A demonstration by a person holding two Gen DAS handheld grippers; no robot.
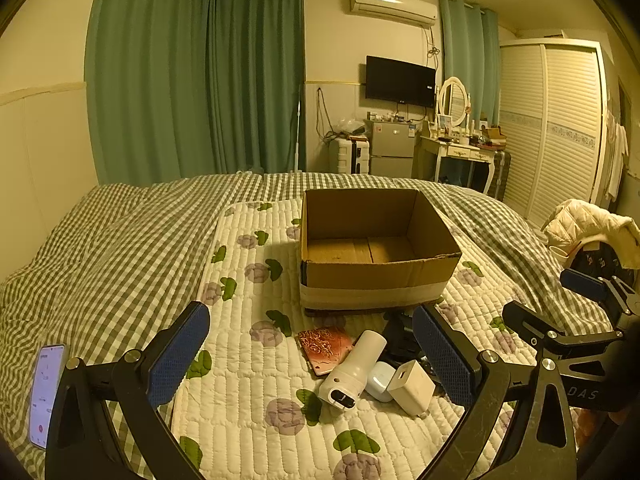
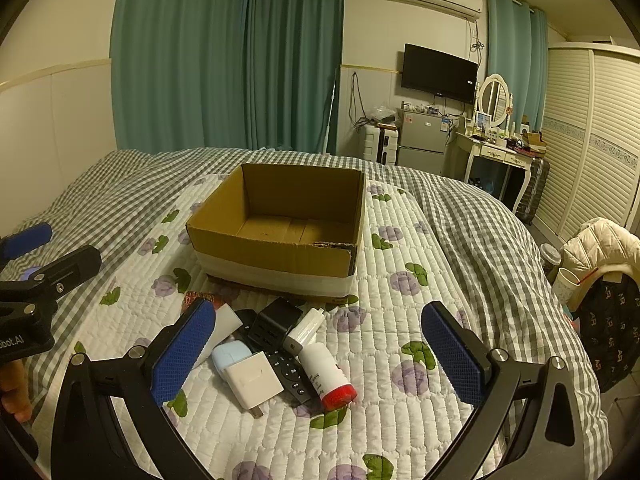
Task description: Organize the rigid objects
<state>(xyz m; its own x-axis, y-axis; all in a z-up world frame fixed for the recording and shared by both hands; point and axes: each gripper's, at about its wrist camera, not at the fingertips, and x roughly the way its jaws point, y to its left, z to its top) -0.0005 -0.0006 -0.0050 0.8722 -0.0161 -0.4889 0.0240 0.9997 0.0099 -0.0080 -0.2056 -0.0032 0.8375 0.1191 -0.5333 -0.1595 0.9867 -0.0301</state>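
1. Bed (image 2: 472, 232): soft base under a quilted floral pad (image 2: 384, 400). Expect things to sink and roll when nudged, so come down vertically and don't push sideways.
2. Cardboard box (image 2: 280, 264): open, nothing visible inside, sits on the pad just beyond the pile. Judged the drop target. Near wall is low; clear it and release low so nothing bounces out.
3. Left claw (image 1: 312, 356): wide open, holding nothing, hovering over the left end of the pile. White cylindrical device (image 1: 352, 372) lies nearest between its pads; patterned flat case (image 1: 324, 346) is partly under it.
4. Right claw (image 2: 316, 356): wide open, nothing in it, above the right end of the pile.
5. Black remote (image 2: 286, 372): bottom layer, other things resting on it. Leave for later.
6. White tube with red cap (image 2: 326, 376): on the outside edge of the pile, lying free. Best first pick for the right side; close across the body, not the cap, since it'll roll.
7. White charger (image 2: 254, 380): leaning on the pale blue case (image 2: 230, 354); square faces grip well.
8. Black adapter (image 2: 276, 320) and small white stick (image 2: 306, 326): box side of the pile, touching. Take singly.
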